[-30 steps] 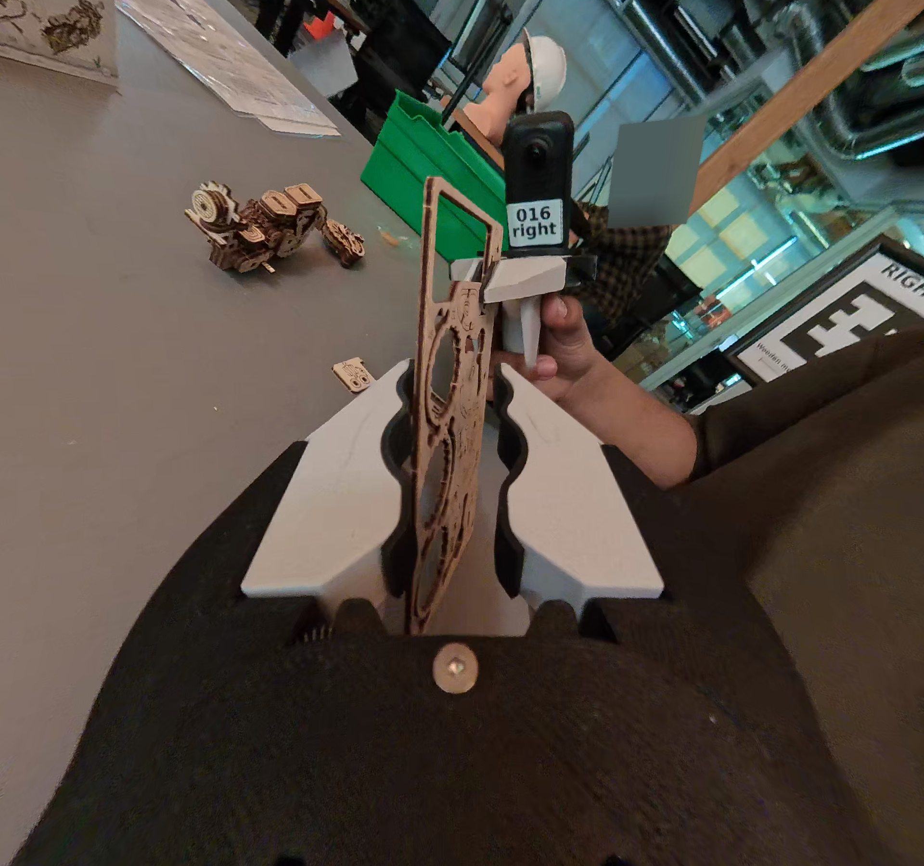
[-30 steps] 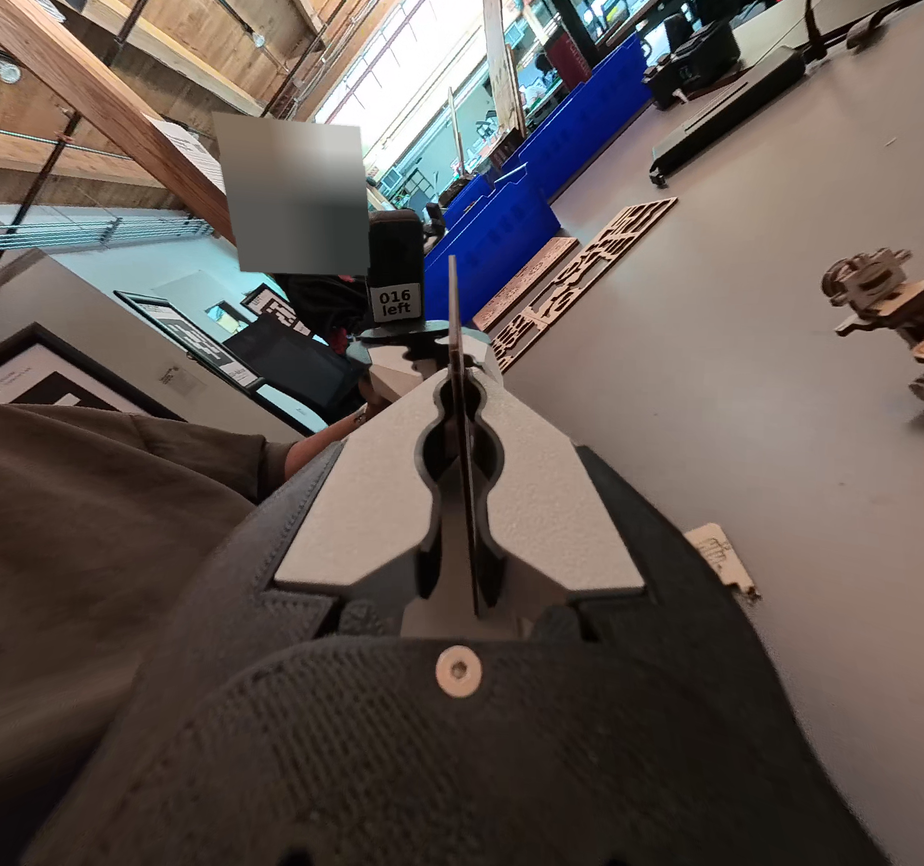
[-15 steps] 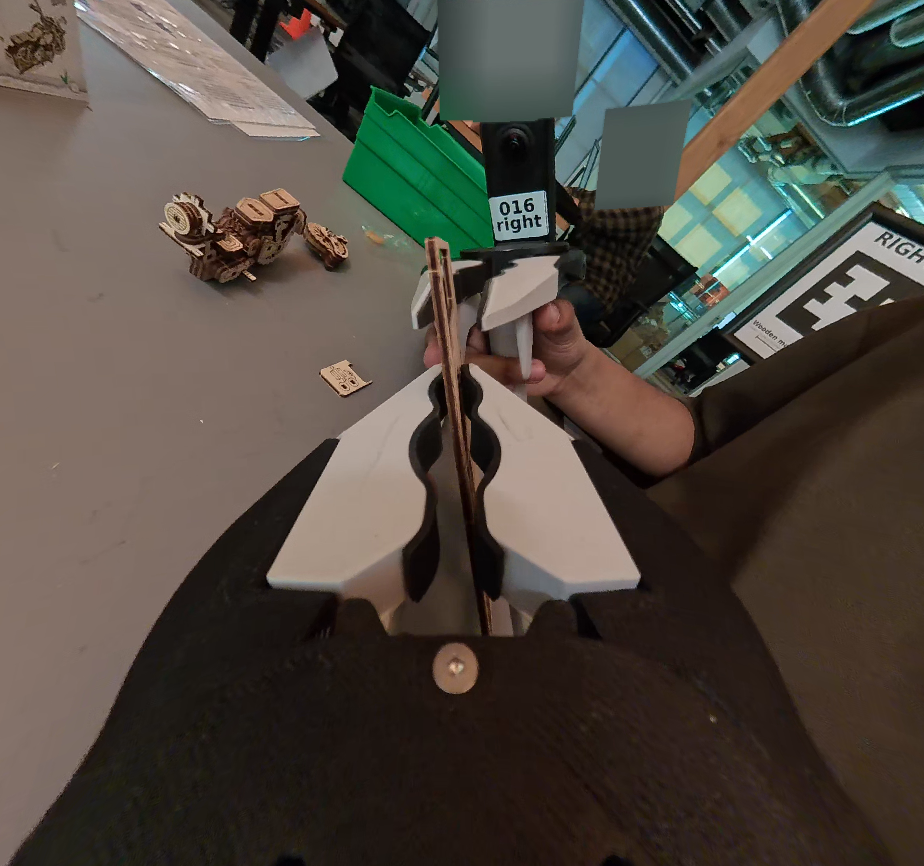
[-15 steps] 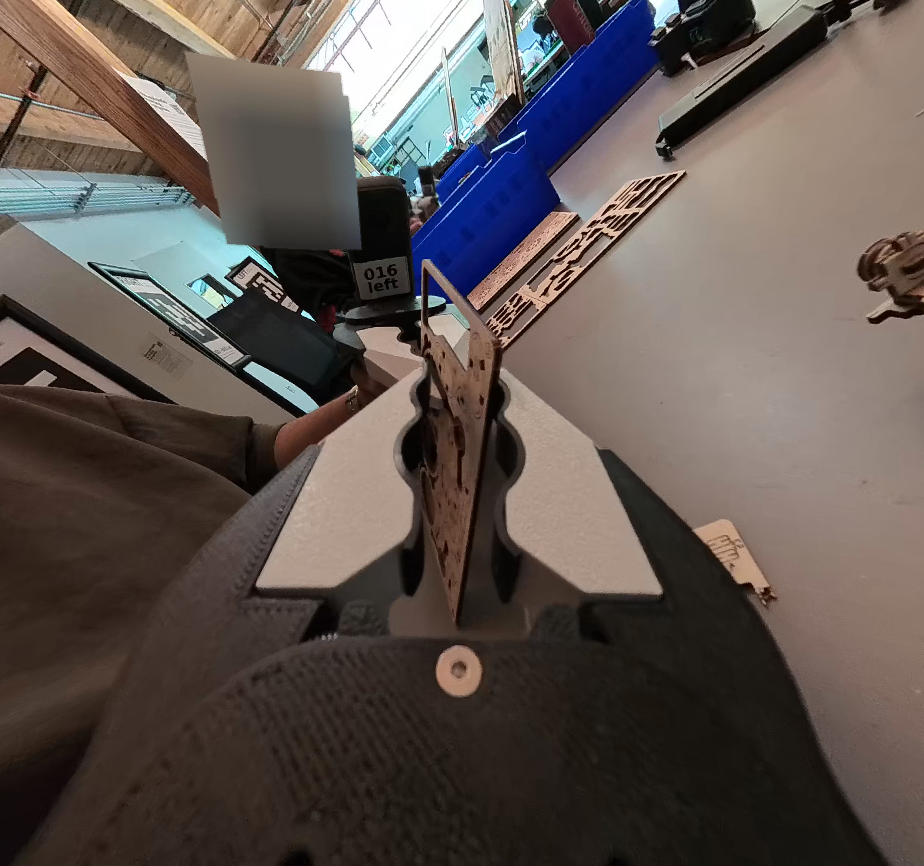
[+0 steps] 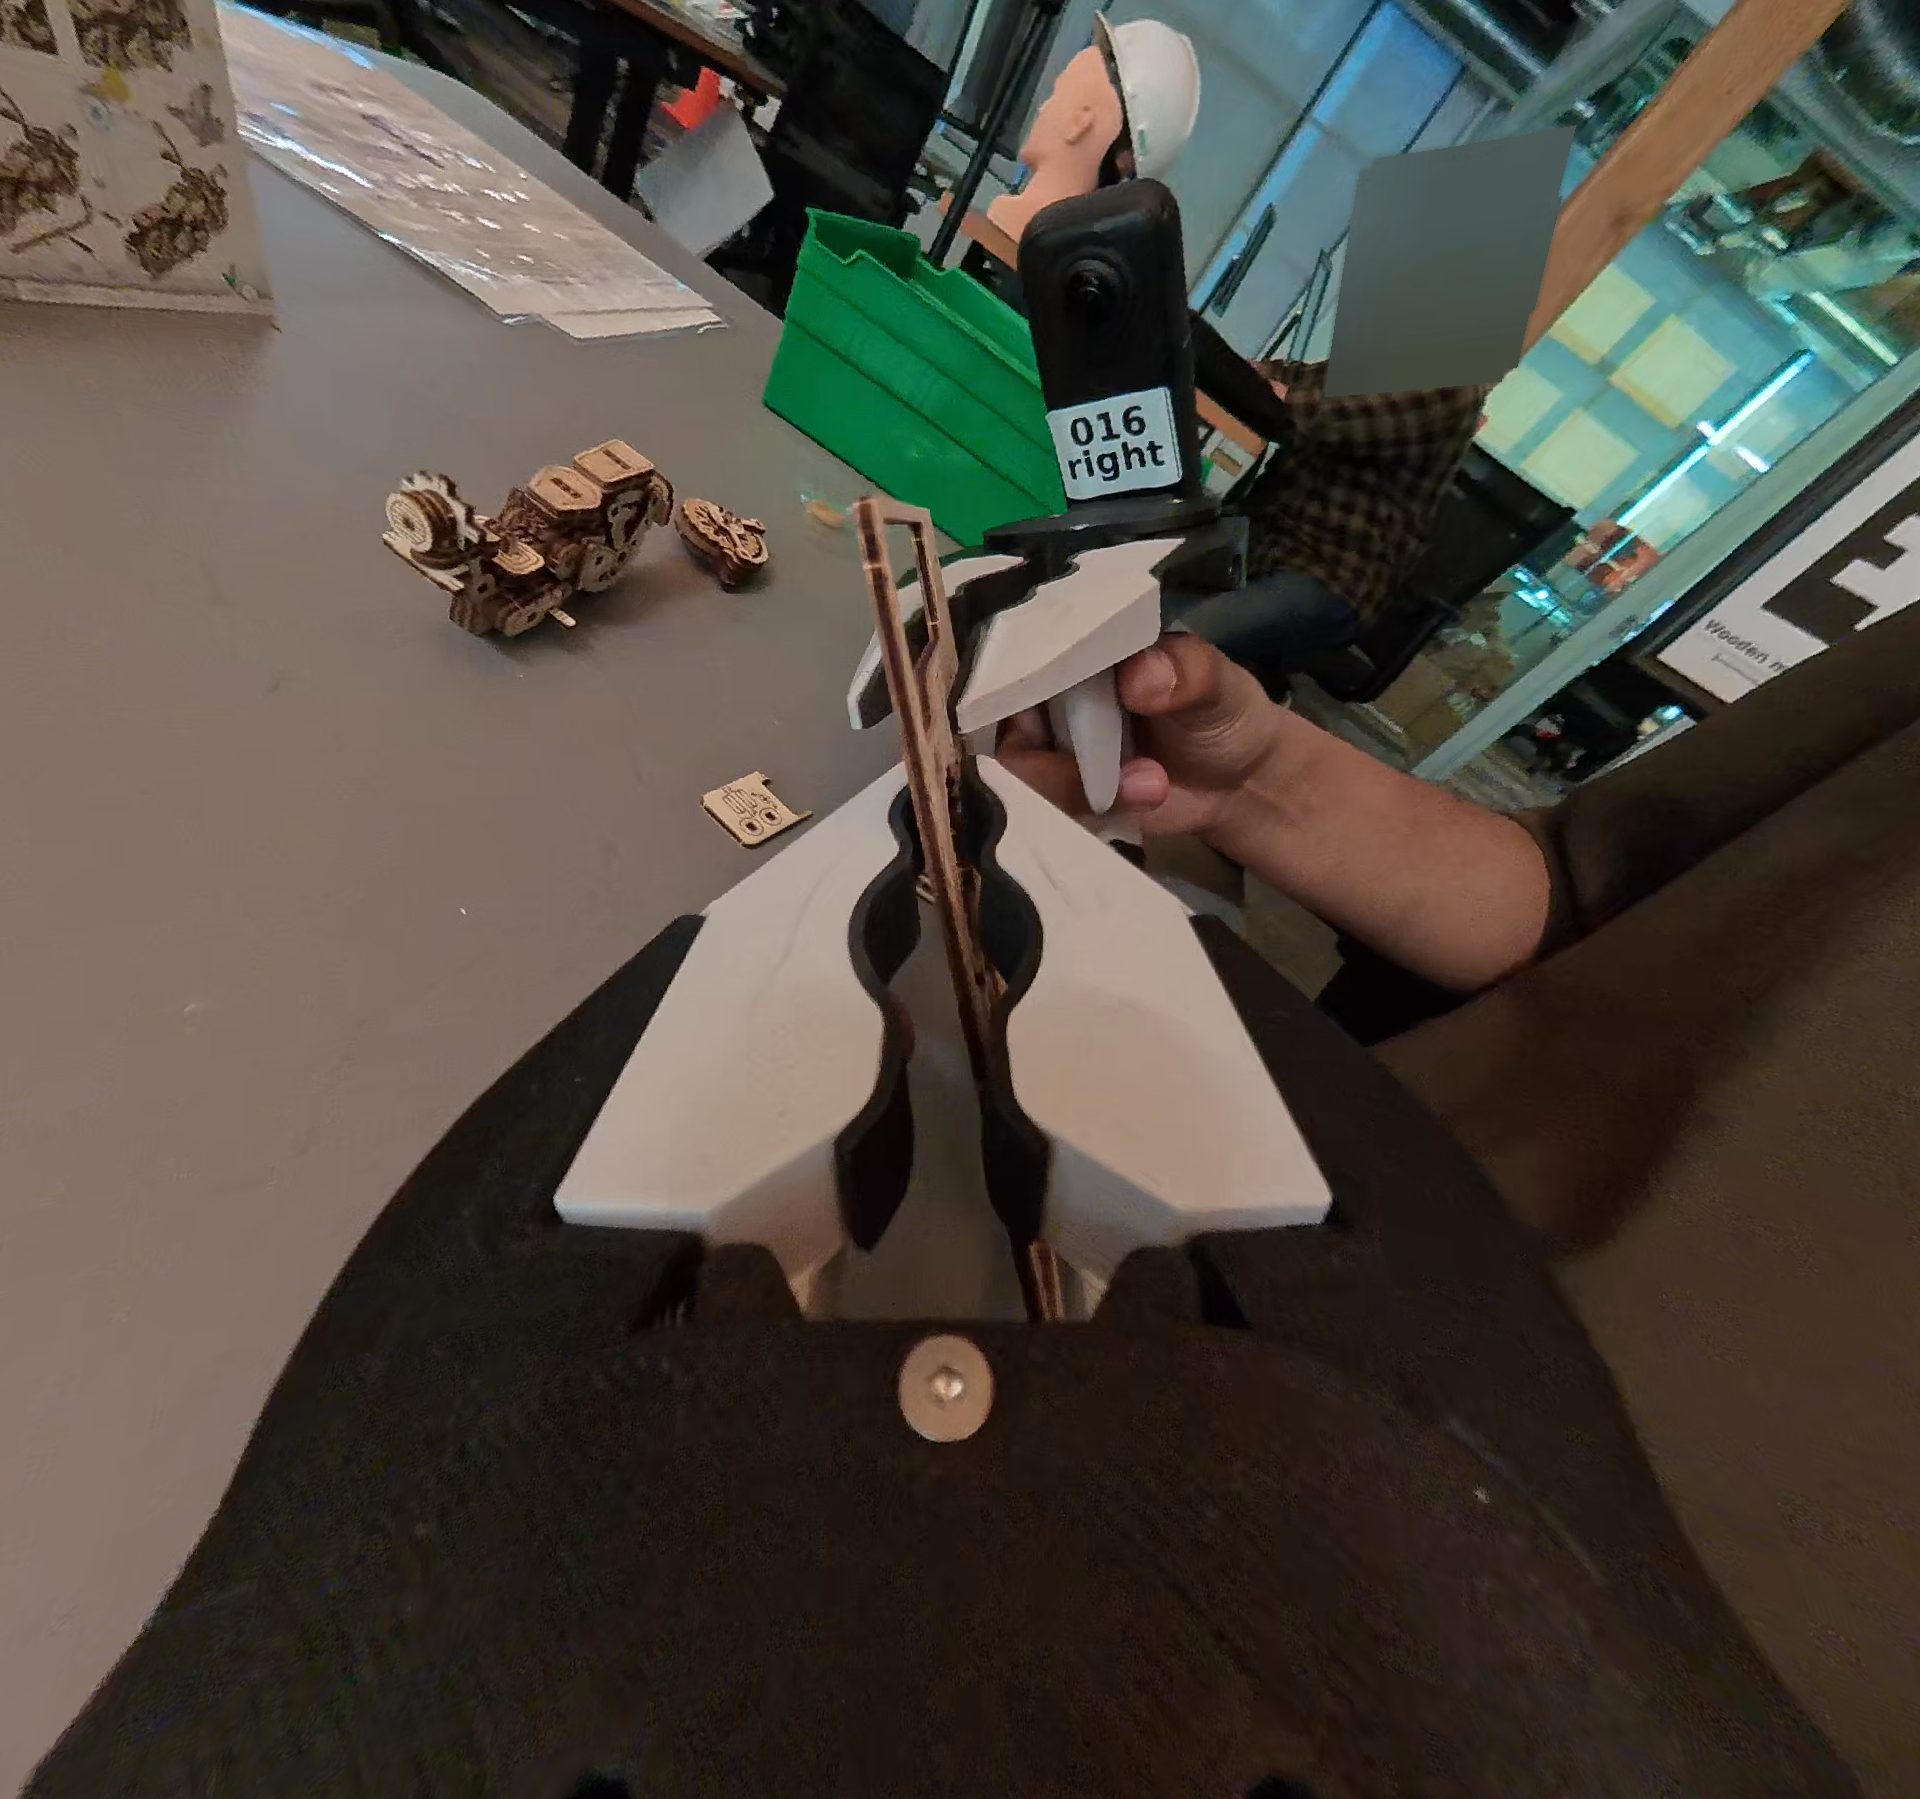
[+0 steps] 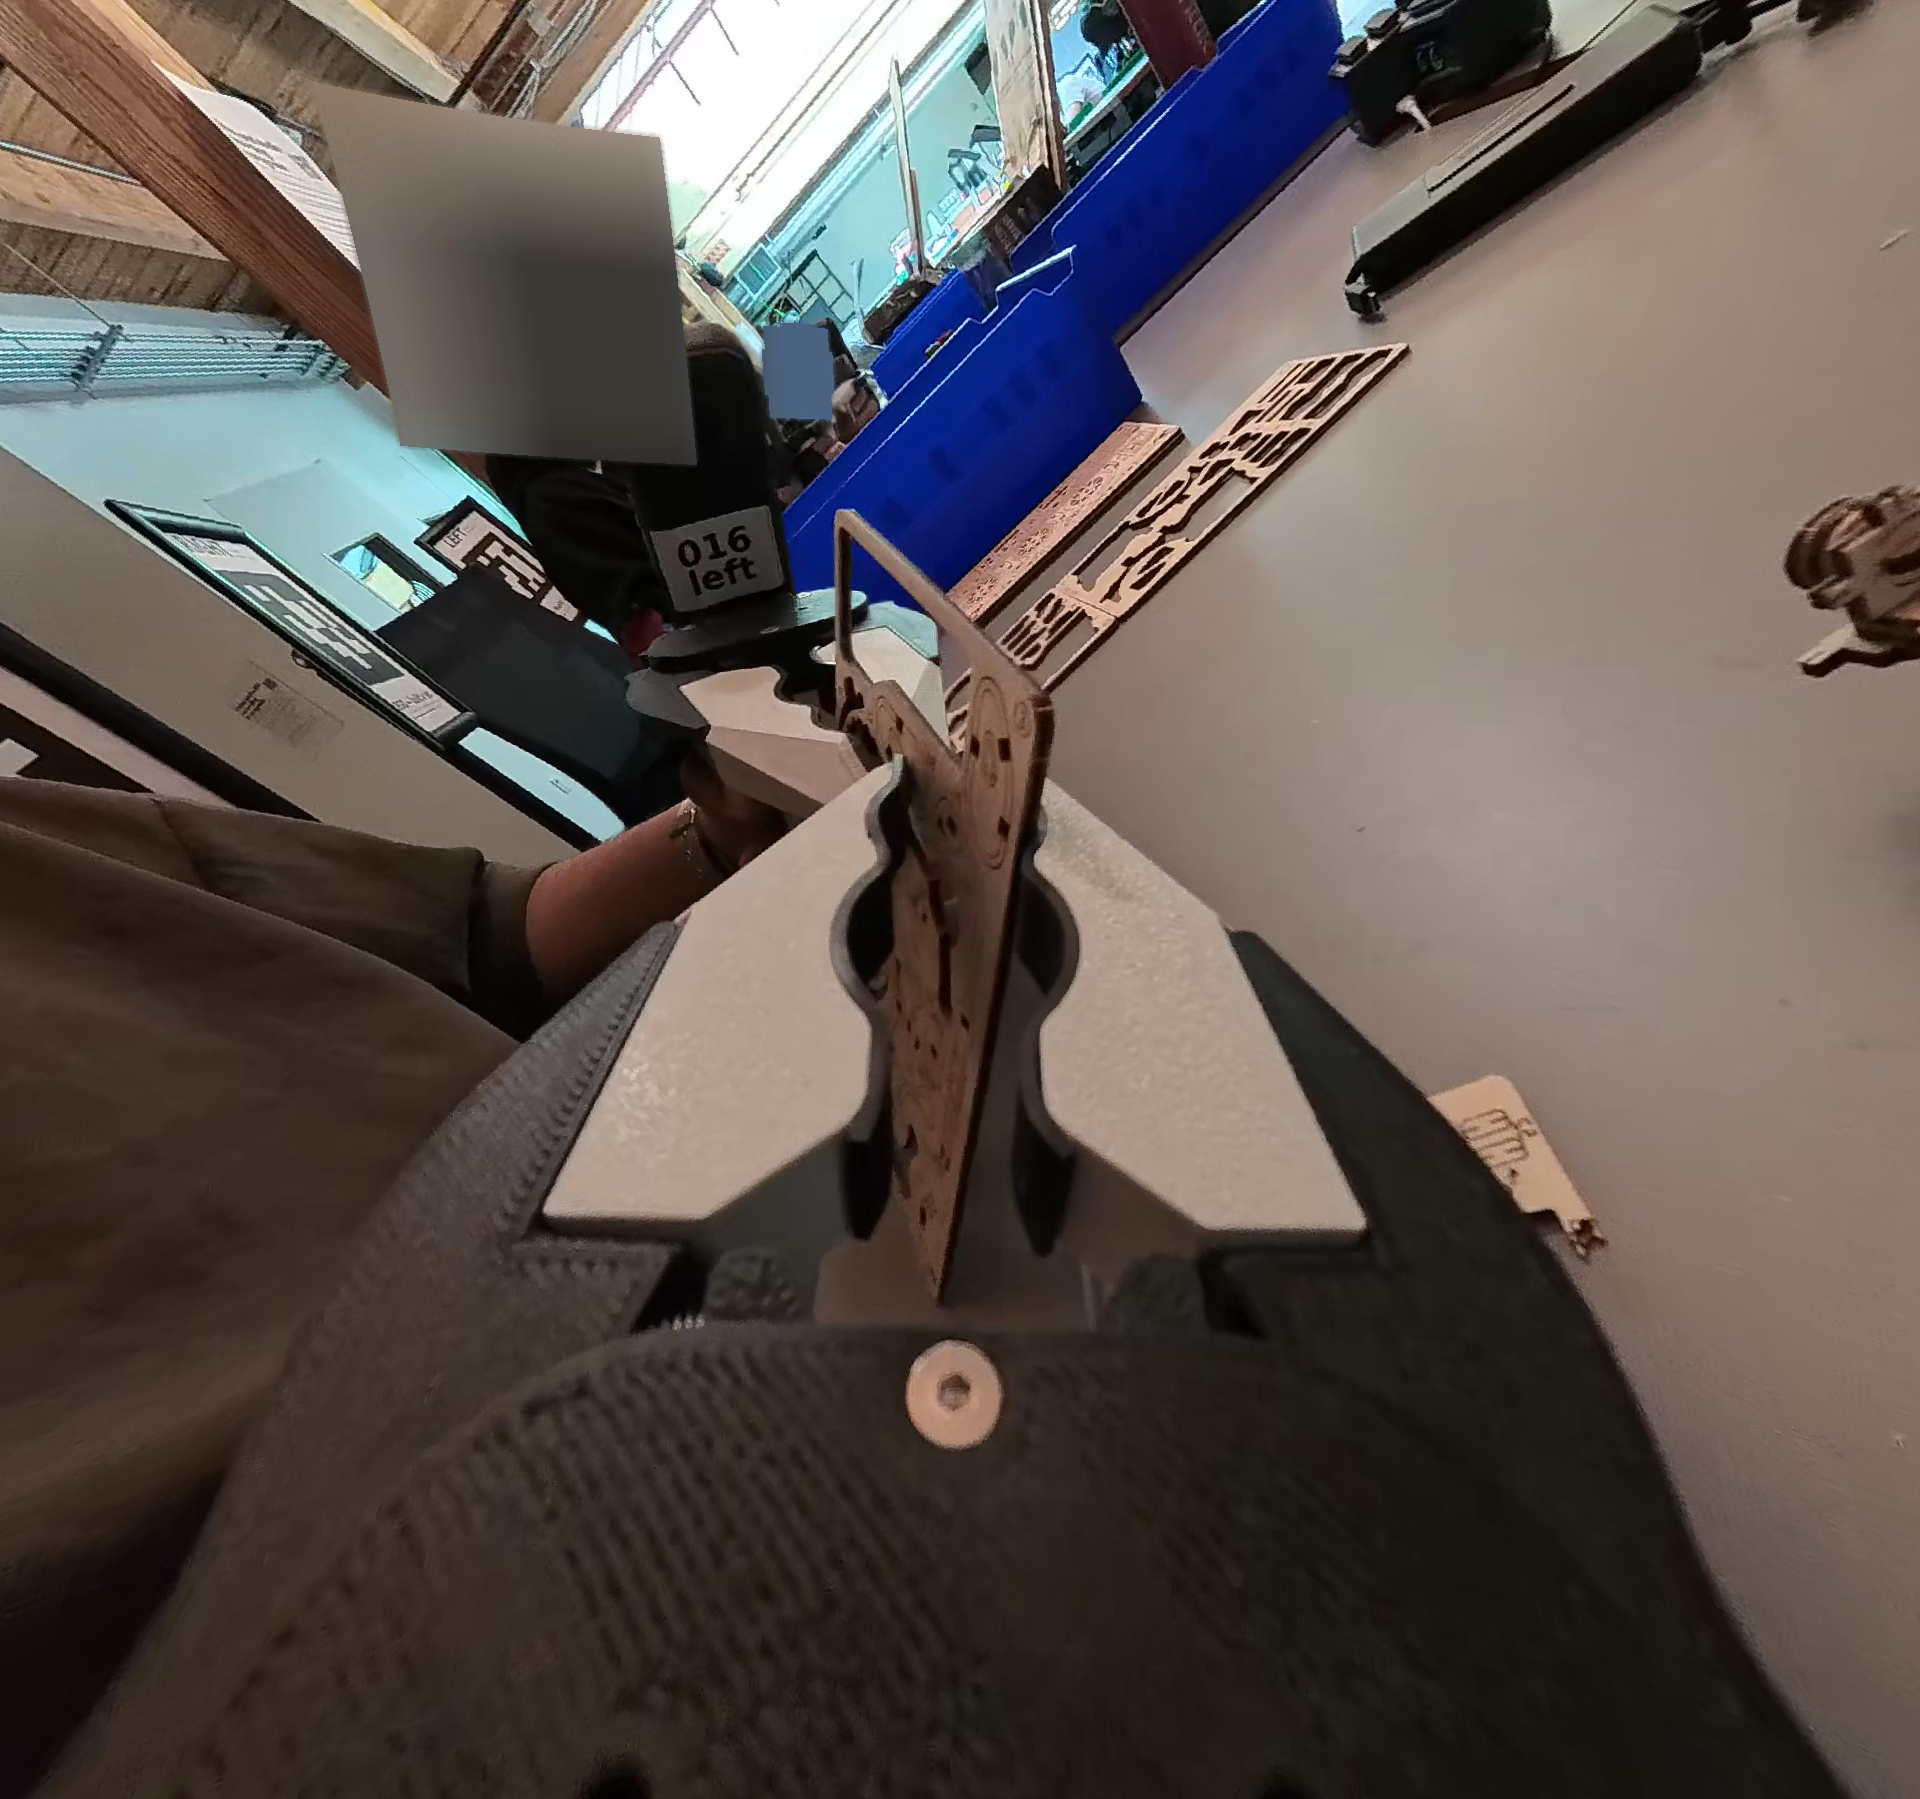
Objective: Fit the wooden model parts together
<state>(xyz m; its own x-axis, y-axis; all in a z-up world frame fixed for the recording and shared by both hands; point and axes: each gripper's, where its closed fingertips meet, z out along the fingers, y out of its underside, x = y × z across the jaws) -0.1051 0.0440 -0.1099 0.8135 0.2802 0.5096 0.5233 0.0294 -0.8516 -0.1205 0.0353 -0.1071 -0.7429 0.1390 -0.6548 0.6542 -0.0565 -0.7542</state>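
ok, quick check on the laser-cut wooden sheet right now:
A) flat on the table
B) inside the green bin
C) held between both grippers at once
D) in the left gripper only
C: the wooden sheet stands on edge between the fingers of the left gripper, and its far end runs into the right gripper; the right wrist view shows the same sheet in its own fingers, above the table.

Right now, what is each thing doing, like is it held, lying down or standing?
Thin laser-cut wooden sheet: upright, held edge-on by both tools.
Left tool: shut on the sheet.
Right tool: shut on the sheet.
Brown wooden model: standing on the grey table, partly built.
Small flat wooden piece: lying loose.
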